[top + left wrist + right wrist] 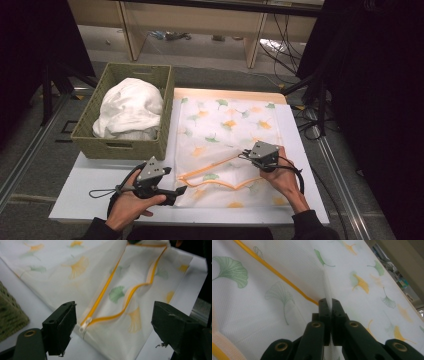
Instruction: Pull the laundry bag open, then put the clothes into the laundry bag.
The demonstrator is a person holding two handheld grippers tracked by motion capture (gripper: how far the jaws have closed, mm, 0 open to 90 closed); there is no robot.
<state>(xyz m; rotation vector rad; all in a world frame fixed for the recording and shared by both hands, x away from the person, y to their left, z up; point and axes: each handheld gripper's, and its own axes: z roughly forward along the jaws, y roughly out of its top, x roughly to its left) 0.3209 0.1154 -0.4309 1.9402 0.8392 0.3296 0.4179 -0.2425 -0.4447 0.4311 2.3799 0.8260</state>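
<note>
My right gripper [329, 305] is clamped on a fold of the white mesh zip bag printed with ginkgo leaves [225, 125], lying at the white bench's [85, 192] near edge. My left gripper [112, 322] is spread wide, empty, facing the orange zip's white slider [85, 324]. Risk: thin mesh may slip free or tear if I pull.

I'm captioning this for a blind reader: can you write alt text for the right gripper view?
The right gripper has its black jaws shut on a pinched-up fold of a white mesh bag printed with green and yellow ginkgo leaves. An orange zipper runs diagonally behind.
</note>
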